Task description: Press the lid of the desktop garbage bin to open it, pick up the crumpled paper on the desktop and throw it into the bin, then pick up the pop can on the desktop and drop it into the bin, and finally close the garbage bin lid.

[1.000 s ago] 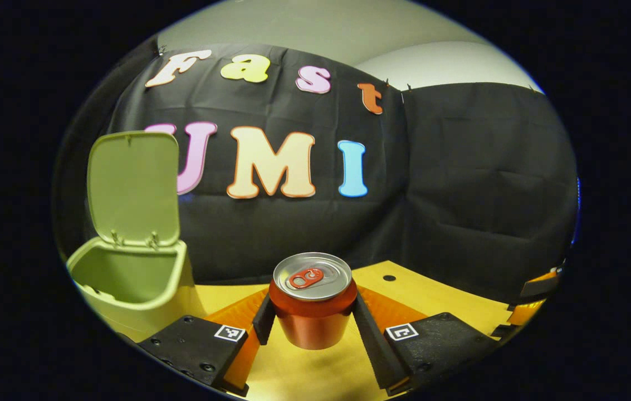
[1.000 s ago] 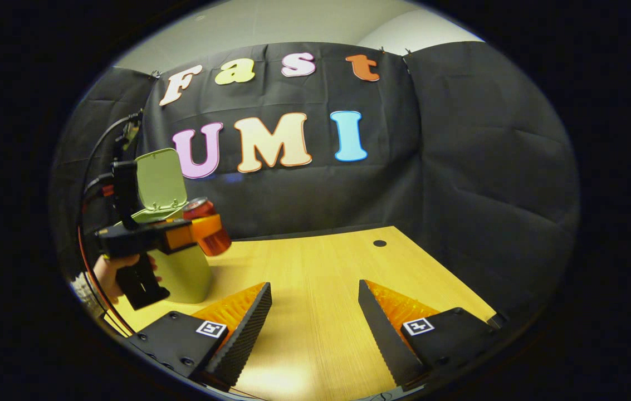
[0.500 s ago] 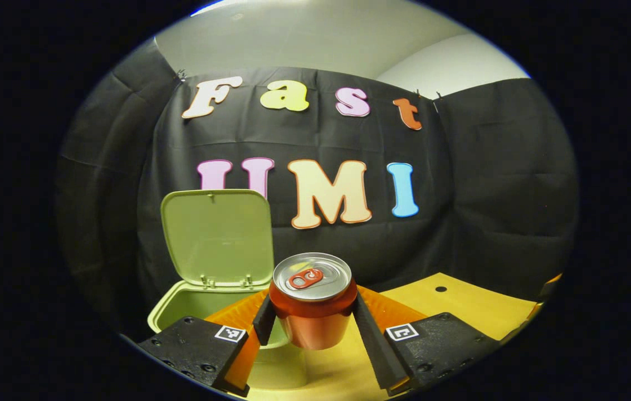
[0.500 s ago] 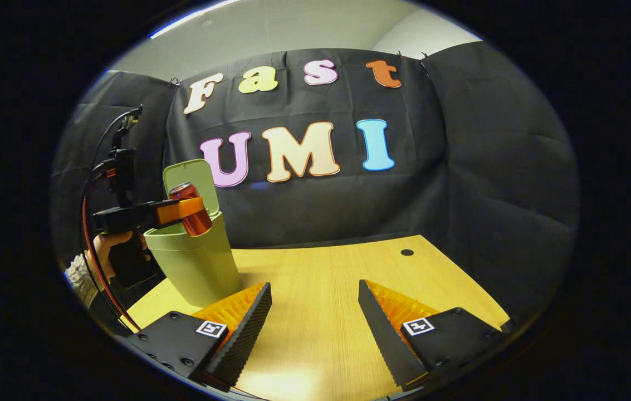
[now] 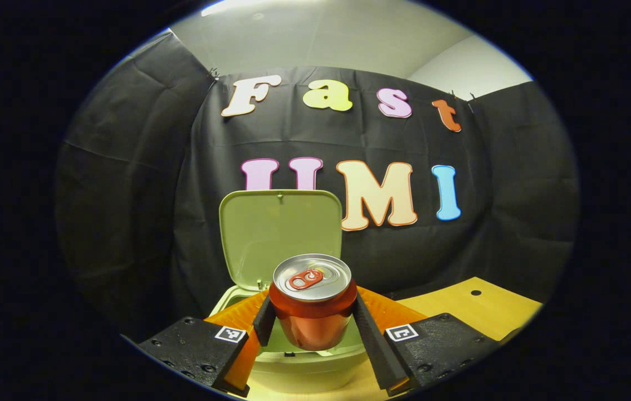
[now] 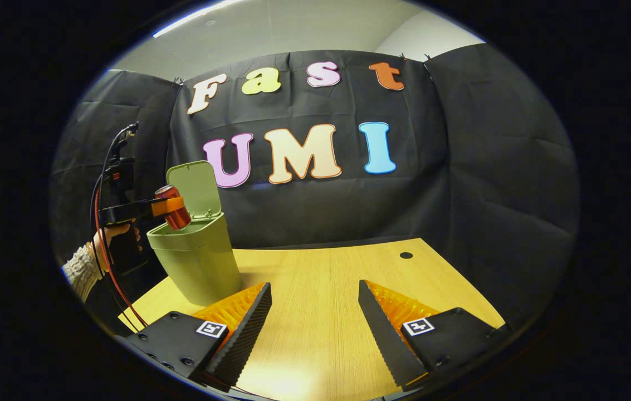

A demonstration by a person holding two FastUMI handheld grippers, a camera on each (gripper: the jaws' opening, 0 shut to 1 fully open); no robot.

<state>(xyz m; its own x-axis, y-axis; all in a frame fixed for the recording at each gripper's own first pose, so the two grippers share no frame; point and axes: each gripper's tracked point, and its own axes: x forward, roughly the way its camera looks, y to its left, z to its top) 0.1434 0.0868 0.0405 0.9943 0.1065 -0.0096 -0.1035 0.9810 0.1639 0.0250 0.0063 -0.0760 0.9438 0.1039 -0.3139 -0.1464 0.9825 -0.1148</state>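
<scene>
A red pop can (image 5: 312, 303) with a silver top stands upright between both fingers of my left gripper (image 5: 312, 323), which is shut on it. It hangs right above the mouth of the light green bin (image 5: 304, 367), whose lid (image 5: 280, 236) stands open behind it. In the right gripper view the bin (image 6: 197, 259) sits at the table's left end, with the can (image 6: 172, 207) held over its opening by the left gripper (image 6: 167, 208) and a hand (image 6: 117, 231). My right gripper (image 6: 315, 317) is open over the wooden table with nothing between its fingers.
The wooden table (image 6: 326, 301) stretches to the right of the bin, with a small dark hole (image 6: 406, 255) near its far edge. Black cloth walls close the booth behind and on both sides. A red cable (image 6: 104, 262) hangs from the left gripper.
My left gripper has carried the can leftward, from beside the bin to directly over its open mouth. The right gripper has stayed open and has shifted only slightly.
</scene>
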